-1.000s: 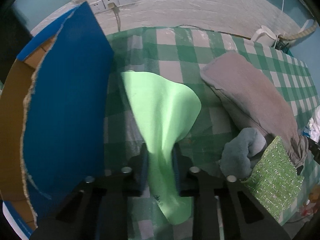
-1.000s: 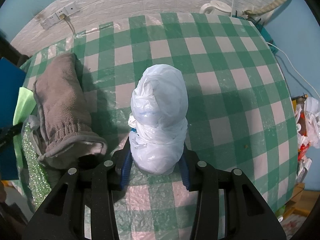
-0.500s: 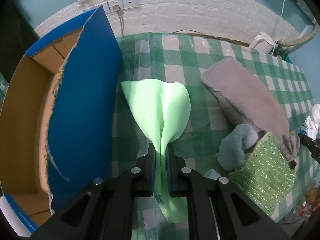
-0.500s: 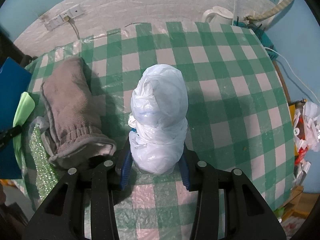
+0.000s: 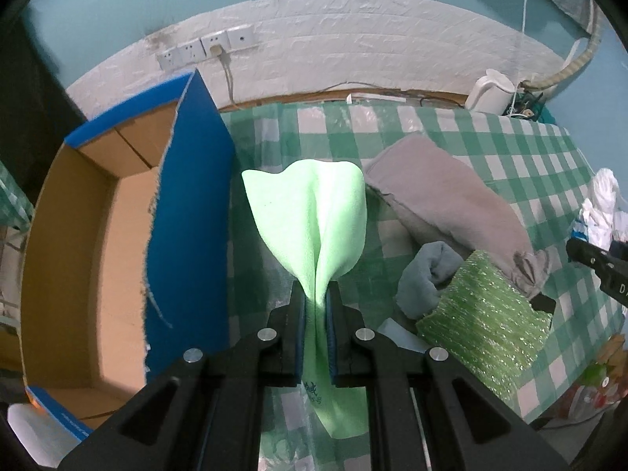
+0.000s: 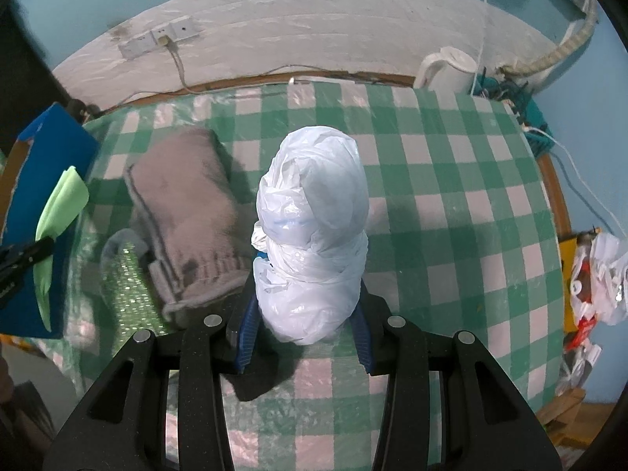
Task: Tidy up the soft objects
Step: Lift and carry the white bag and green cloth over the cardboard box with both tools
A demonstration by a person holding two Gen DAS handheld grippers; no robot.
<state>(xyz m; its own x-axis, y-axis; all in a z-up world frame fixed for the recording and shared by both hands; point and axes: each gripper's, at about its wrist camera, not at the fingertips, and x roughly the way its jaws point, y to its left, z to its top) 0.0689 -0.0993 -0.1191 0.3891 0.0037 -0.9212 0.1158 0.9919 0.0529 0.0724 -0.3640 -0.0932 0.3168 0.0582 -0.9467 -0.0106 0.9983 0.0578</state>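
My left gripper (image 5: 316, 294) is shut on a light green cloth (image 5: 314, 212) and holds it above the checked table, just right of an open cardboard box (image 5: 94, 243) with blue outer walls. The cloth also shows in the right wrist view (image 6: 59, 212). My right gripper (image 6: 306, 314) is shut on a white plastic-bag bundle (image 6: 314, 227) and holds it above the table. On the table lie a grey folded towel (image 5: 451, 192), a small blue-grey cloth (image 5: 428, 274) and a glittery green sponge cloth (image 5: 482, 318); the towel (image 6: 184, 204) shows in the right wrist view too.
The green checked tablecloth (image 6: 451, 212) covers the table. A white kettle (image 5: 490, 94) and cables stand at the back right by the wall. Wall sockets (image 5: 208, 47) sit above the box. Plastic bags (image 6: 600, 274) hang off the table's right side.
The left gripper closed on the green cloth and lifted it; the box interior has come into view. The right gripper rose with the bag bundle held throughout.
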